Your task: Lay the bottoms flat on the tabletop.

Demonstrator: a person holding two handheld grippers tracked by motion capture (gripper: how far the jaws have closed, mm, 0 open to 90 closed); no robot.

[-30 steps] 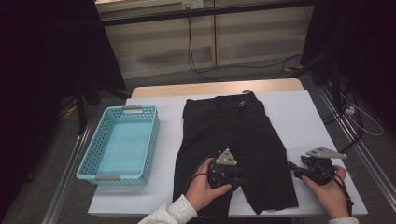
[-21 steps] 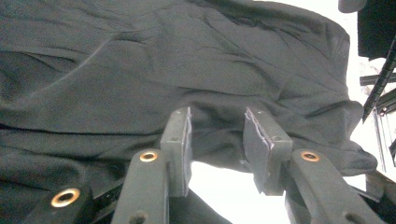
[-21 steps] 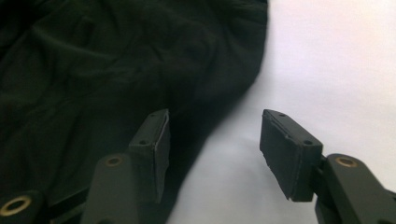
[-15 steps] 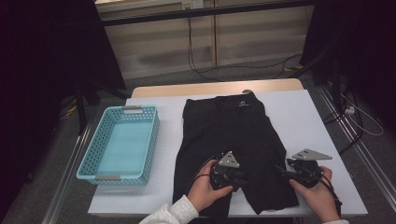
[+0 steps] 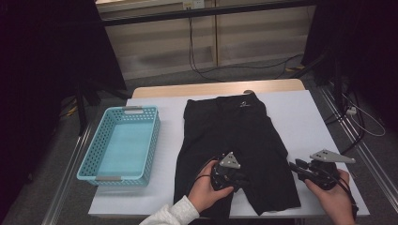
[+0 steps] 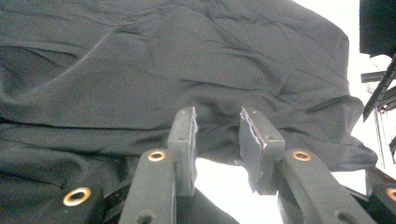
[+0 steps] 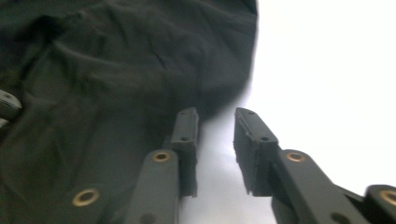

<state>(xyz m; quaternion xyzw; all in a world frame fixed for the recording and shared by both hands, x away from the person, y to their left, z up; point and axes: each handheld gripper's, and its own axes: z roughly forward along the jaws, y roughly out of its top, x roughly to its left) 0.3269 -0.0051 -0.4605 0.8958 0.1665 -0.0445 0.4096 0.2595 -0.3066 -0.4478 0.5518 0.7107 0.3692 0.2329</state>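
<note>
Shorts (image 5: pixel 232 140) lay flat mid-counter | left gripper (image 6: pixel 217 135) at inner hem, jaws closing, cloth between, not yet pinched | right gripper (image 7: pixel 215 140) closing beside outer hem, empty | advice: pinch both hems squarely before lifting.

I am working in what looks like a lab or recording room, not a home: my counter (image 5: pixel 300 117) is a bare white slab on a wooden top, set out only with black shorts (image 5: pixel 234 140) and a teal plastic basket (image 5: pixel 119 145). Loose cables (image 5: pixel 202 56) run over the grey floor to a plain panelled wall. Dark curtains (image 5: pixel 42 70) hang on both sides, and metal rails (image 5: pixel 371 159) flank the counter.
</note>
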